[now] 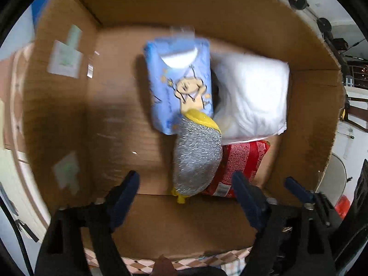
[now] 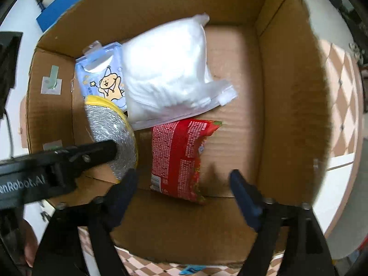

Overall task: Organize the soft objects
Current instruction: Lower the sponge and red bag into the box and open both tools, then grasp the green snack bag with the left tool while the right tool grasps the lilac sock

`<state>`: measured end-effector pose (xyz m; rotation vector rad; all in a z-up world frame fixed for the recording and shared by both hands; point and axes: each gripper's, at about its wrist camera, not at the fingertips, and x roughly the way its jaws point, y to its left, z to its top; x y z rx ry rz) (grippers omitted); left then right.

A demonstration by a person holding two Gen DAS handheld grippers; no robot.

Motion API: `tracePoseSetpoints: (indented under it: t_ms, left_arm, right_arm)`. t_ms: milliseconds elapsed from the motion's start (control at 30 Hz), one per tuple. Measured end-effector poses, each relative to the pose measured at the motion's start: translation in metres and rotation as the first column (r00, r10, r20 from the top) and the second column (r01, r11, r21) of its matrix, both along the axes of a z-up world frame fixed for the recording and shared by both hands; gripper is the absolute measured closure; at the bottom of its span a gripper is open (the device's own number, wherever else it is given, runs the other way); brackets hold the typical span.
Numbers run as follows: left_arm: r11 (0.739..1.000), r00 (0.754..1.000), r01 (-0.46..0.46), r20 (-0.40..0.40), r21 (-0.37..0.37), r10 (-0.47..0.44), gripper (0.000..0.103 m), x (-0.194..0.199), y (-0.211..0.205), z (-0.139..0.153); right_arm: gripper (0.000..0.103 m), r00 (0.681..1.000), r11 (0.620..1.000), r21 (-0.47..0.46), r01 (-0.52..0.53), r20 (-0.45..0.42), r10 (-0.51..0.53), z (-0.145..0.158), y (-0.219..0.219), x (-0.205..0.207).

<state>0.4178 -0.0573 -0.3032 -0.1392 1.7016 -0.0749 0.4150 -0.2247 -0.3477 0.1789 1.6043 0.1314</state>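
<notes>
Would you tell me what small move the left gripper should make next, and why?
Probably lift the left gripper straight out of the cardboard box: its jaws stand wide open and the silver scrubber already lies inside, against the blue tissue pack and red packet.

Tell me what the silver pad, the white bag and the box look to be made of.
Silver pad: glittery metallic mesh over a yellow core, likely a sponge scourer; it sparkles in points.
White bag: clear, slightly glossy plastic film around something white and puffy, possibly cotton; a sealed flap sticks out.
Box: matte brown corrugated cardboard; fluting lines show on its floor.
</notes>
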Motion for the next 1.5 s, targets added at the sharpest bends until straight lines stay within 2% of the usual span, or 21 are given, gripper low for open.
tracePoseSetpoints:
  t_ms: [100,167,233,367,500,633,733,800,867,933,1000,1100,1167,1200,1233,1267,1367,1433,1467,1500]
  left_arm:
    - [0.999,0.997,-0.002,0.073,0.046,-0.001,0.007,-0.011,0.004,0.022]
    - [0.997,0.991,-0.006,0.131,0.082,-0.005,0.006,-0.019,0.004,0.036]
    - [0.994,0.983,-0.013,0.184,0.111,-0.008,0.003,-0.031,0.007,0.052]
    - [0.99,0.961,-0.03,0.275,0.138,-0.009,0.002,-0.045,0.021,0.082]
    - [0.981,0.93,-0.044,0.365,0.19,-0.029,0.002,-0.079,0.023,0.103]
    - [0.971,0.908,-0.047,0.414,0.235,-0.056,0.002,-0.114,0.034,0.107]
    - [0.951,0.9,-0.038,0.424,0.308,-0.101,0.002,-0.135,0.039,0.095]
    - [0.944,0.913,-0.012,0.388,0.329,-0.124,0.002,-0.149,0.045,0.074]
    - [0.948,0.938,0.006,0.327,0.317,-0.115,0.002,-0.161,0.054,0.045]
    - [0.962,0.962,0.009,0.261,0.274,-0.083,0.002,-0.172,0.064,0.017]
    - [0.965,0.973,0.012,0.22,0.262,-0.072,0.003,-0.178,0.069,-0.004]
    - [0.964,0.977,0.023,0.198,0.266,-0.078,0.003,-0.182,0.072,-0.024]
    - [0.962,0.977,0.028,0.197,0.272,-0.084,0.003,-0.183,0.073,-0.029]
    - [0.961,0.977,0.031,0.197,0.274,-0.088,0.003,-0.184,0.073,-0.031]
    - [0.96,0.976,0.037,0.196,0.278,-0.095,0.003,-0.184,0.072,-0.033]
    - [0.959,0.976,0.042,0.195,0.28,-0.1,0.003,-0.184,0.072,-0.034]
    - [0.957,0.975,0.056,0.189,0.286,-0.114,0.003,-0.184,0.073,-0.039]
    - [0.955,0.975,0.068,0.183,0.288,-0.125,0.003,-0.184,0.073,-0.042]
    - [0.956,0.975,0.071,0.18,0.284,-0.126,0.003,-0.183,0.076,-0.044]
    - [0.957,0.976,0.074,0.178,0.28,-0.127,0.003,-0.184,0.078,-0.044]
  right_arm:
    - [0.009,0.999,0.999,-0.034,-0.016,0.035,0.017,0.015,0.003,-0.004]
    - [0.0,0.998,0.999,-0.039,-0.02,0.059,0.022,0.023,0.004,-0.007]
    - [0.0,0.995,0.998,-0.052,-0.024,0.09,0.029,0.034,0.006,-0.012]
    - [0.0,0.989,0.998,-0.054,-0.027,0.143,0.035,0.057,0.006,-0.027]
    - [0.0,0.979,1.0,-0.008,-0.018,0.201,0.019,0.085,-0.001,-0.048]
    - [0.0,0.966,1.0,0.005,0.002,0.258,-0.004,0.108,-0.011,-0.076]
    - [0.0,0.96,0.997,0.032,0.076,0.268,-0.082,0.111,-0.028,-0.1]
    - [0.0,0.954,0.984,0.07,0.163,0.242,-0.175,0.103,-0.049,-0.119]
    - [0.0,0.943,0.963,0.099,0.251,0.198,-0.266,0.088,-0.067,-0.137]
    - [0.0,0.911,0.914,0.148,0.379,0.115,-0.396,0.064,-0.091,-0.157]
    - [0.0,0.868,0.854,0.19,0.485,0.016,-0.496,0.037,-0.105,-0.171]
    - [0.0,0.807,0.78,0.218,0.587,-0.081,-0.585,0.003,-0.114,-0.18]
    - [0.002,0.771,0.741,0.219,0.635,-0.109,-0.628,-0.016,-0.113,-0.18]
    - [0.002,0.761,0.732,0.213,0.647,-0.117,-0.638,-0.022,-0.112,-0.179]
    - [0.007,0.753,0.727,0.202,0.657,-0.121,-0.647,-0.029,-0.11,-0.178]
    - [0.019,0.742,0.718,0.191,0.67,-0.128,-0.658,-0.037,-0.107,-0.175]
    - [0.032,0.741,0.718,0.183,0.672,-0.157,-0.653,-0.056,-0.097,-0.165]
    - [0.037,0.747,0.726,0.176,0.665,-0.156,-0.646,-0.065,-0.09,-0.162]
    - [0.046,0.758,0.733,0.192,0.653,-0.15,-0.635,-0.067,-0.087,-0.16]
    - [0.054,0.782,0.754,0.209,0.622,-0.138,-0.607,-0.065,-0.081,-0.158]
